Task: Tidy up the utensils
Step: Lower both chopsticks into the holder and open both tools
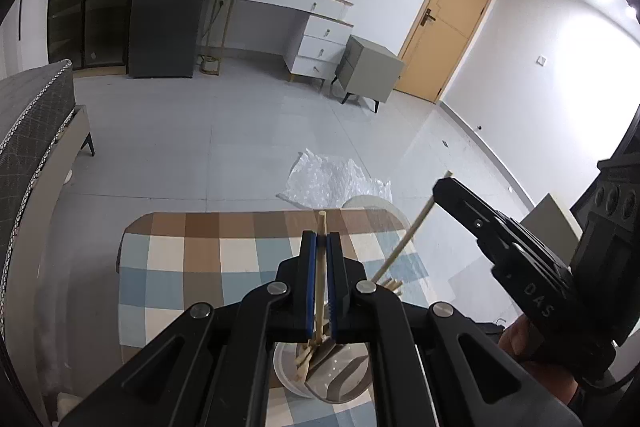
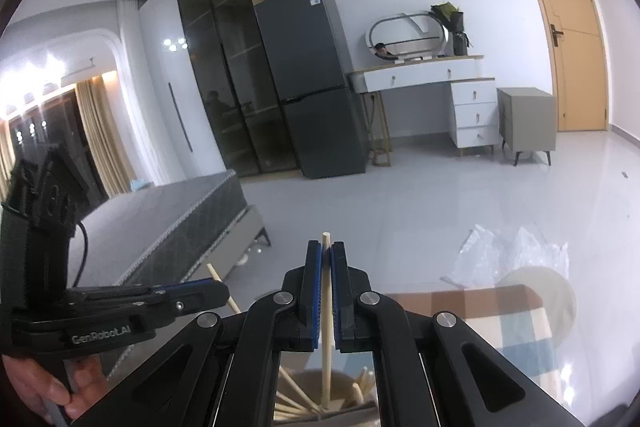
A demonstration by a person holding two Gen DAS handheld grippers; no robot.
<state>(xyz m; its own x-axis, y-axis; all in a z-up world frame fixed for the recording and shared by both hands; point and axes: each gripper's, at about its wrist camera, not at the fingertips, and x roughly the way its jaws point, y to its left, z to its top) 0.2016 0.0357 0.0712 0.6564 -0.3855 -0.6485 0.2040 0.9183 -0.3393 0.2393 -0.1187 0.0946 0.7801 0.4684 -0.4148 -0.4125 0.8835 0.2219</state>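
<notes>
Your left gripper [image 1: 321,241] is clamped on one chopstick [image 1: 320,279], which runs between the blue pads with its blunt end poking out past the fingertips and its lower end down in the white cup [image 1: 320,373] beneath the jaws. That cup stands on the checked table [image 1: 192,259] near its near edge, with more chopsticks leaning inside it.

Your right gripper [image 2: 326,253] is likewise closed on a single chopstick [image 2: 327,315], held upright between its pads, the tip showing just above the fingers and the lower end reaching into the same cup [image 2: 344,387], where loose sticks fan out.

From the left camera, your right gripper sits off to the right over the table's right edge, its stick slanting down toward the cup. A hand [image 2: 44,393] holds the left gripper's handle at the lower left of the right view.

Beyond the table's far edge a round white stool [image 1: 370,205] stands on the floor, with crumpled clear plastic wrap [image 1: 332,183] just behind it. Farther back are a bed [image 2: 168,223], a dark fridge [image 2: 312,83], a white dressing table [image 1: 296,11] and a wooden door [image 1: 450,15].
</notes>
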